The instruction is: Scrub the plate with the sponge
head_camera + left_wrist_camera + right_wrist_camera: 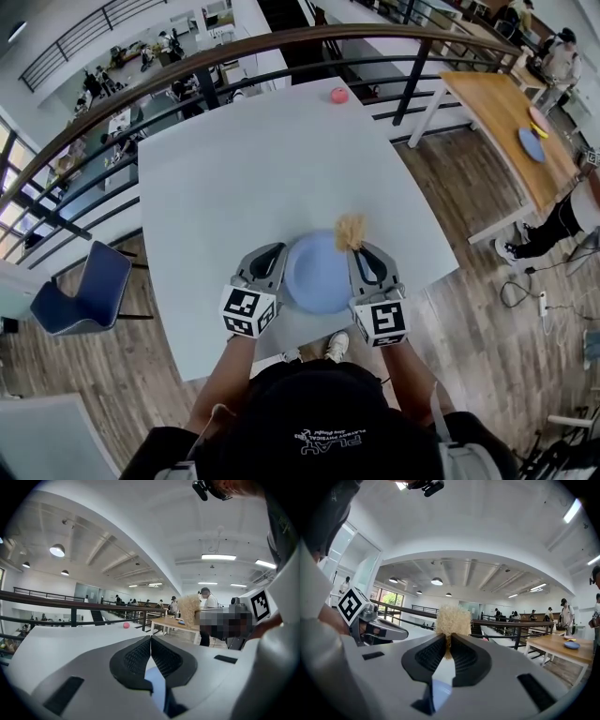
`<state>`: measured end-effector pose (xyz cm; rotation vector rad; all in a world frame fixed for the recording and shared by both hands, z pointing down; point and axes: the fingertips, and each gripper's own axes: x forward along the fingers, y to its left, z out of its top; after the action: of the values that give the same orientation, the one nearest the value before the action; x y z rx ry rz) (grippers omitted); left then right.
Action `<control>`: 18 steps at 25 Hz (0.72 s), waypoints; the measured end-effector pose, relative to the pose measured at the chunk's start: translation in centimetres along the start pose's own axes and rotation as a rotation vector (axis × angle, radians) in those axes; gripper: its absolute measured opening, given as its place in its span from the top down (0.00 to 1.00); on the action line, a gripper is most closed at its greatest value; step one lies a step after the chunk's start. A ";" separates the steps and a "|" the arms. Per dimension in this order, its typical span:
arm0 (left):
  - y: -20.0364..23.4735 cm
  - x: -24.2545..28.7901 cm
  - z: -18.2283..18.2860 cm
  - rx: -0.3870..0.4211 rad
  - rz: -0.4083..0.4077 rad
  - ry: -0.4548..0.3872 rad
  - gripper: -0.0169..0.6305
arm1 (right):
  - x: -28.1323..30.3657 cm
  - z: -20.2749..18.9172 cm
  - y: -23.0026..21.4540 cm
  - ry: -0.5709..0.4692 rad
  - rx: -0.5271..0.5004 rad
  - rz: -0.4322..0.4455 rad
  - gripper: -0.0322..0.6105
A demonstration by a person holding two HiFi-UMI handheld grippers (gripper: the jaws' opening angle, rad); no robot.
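Plate (314, 274): blue, on white table (234, 169), between the two grippers.
Sponge (350, 231): tan, fibrous, over plate's far right rim.
Right gripper (357, 249): clamped on sponge.
Left gripper (276, 251): jaws closed together, at plate's left rim.

Plate (317, 272): plain light blue, on a white table (234, 169). The sponge (351, 231) at the plate's far rim is pale straw-yellow. The left gripper (277, 249) and right gripper (361, 247) flanking the plate are grey with black ribbed pads (138, 657), and their cubes (248, 311) are white with black square markers. Far beyond the plate is a pink ball (338, 95), and left of the plate a blue chair (80, 292) stands on a brown wood-plank floor (469, 187).
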<state>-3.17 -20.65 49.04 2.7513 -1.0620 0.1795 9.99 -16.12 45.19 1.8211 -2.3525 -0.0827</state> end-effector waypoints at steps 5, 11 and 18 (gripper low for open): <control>0.3 0.7 -1.7 -0.018 0.025 0.034 0.95 | 0.3 -2.4 -0.4 0.049 0.016 0.022 0.88; 0.5 1.2 -4.7 -0.058 0.052 0.129 0.95 | 0.4 -5.8 -0.3 0.108 0.041 0.056 0.88; 0.4 1.6 -9.0 -0.107 0.061 0.224 0.95 | 1.0 -9.7 0.1 0.176 0.067 0.080 0.88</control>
<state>-2.66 -20.05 58.11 2.5347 -1.0618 0.4156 11.30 -16.49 54.82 1.6844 -2.3262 0.1623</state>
